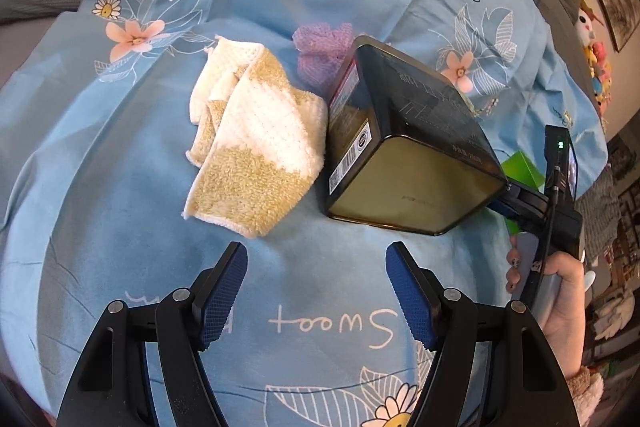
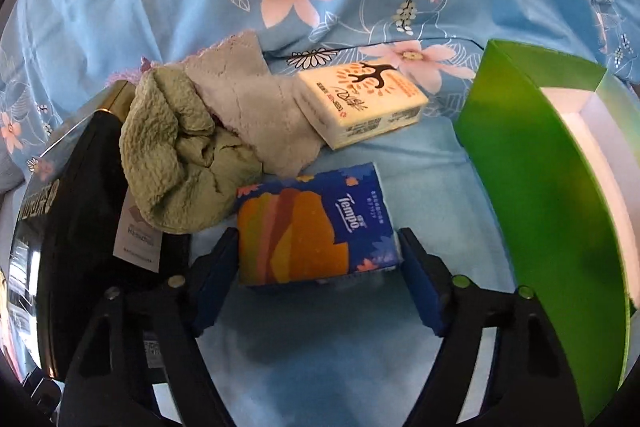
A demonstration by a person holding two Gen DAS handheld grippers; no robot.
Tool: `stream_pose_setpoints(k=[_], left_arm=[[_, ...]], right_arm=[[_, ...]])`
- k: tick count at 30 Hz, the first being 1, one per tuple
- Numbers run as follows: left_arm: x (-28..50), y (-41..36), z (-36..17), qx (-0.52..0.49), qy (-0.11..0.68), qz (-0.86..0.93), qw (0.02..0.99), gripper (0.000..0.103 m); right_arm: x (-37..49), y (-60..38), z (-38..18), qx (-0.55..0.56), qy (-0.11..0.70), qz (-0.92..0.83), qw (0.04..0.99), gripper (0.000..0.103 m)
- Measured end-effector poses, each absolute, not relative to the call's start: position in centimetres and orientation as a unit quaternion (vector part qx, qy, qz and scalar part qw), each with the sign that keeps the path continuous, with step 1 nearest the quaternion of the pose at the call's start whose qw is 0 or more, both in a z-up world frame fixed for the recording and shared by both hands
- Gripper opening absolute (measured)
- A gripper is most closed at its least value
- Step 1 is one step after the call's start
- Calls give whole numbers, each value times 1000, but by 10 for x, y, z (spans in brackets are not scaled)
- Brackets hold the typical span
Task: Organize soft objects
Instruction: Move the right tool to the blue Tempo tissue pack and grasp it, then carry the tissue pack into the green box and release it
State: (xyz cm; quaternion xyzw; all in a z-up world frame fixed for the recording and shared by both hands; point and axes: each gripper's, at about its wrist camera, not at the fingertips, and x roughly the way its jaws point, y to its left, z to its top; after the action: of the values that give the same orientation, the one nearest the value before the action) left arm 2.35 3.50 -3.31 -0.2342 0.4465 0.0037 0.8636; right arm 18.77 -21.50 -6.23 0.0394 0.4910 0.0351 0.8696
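In the left wrist view my left gripper [image 1: 316, 291] is open and empty above the blue floral sheet [image 1: 120, 187]. A tan and white towel [image 1: 256, 139] lies just beyond it, with a purple cloth [image 1: 320, 43] behind and a dark tin box [image 1: 404, 139] to the right. In the right wrist view my right gripper [image 2: 318, 267] is closed around a blue and orange Tempo tissue pack [image 2: 316, 227], fingers touching both its sides. A green cloth [image 2: 180, 155] and a grey-pink cloth [image 2: 256, 95] lie beyond it on the left. A cream tissue pack [image 2: 360, 103] lies further back.
An open green box [image 2: 532, 195] stands at the right of the right wrist view. The dark tin [image 2: 80, 207] is at its left with a paper tag [image 2: 136, 239] against it. In the left wrist view the hand holding the other gripper [image 1: 560, 219] shows at right.
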Motion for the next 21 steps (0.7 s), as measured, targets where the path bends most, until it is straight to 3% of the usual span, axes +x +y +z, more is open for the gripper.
stream_pose_setpoints(k=[12, 21], left_arm=[[19, 44, -33, -231, 445, 30, 865, 72], [19, 42, -35, -224, 452, 36, 863, 72]], right_arm=[[95, -194, -36, 64, 502, 60, 861, 74], [54, -151, -62, 68, 556, 127, 819, 77]])
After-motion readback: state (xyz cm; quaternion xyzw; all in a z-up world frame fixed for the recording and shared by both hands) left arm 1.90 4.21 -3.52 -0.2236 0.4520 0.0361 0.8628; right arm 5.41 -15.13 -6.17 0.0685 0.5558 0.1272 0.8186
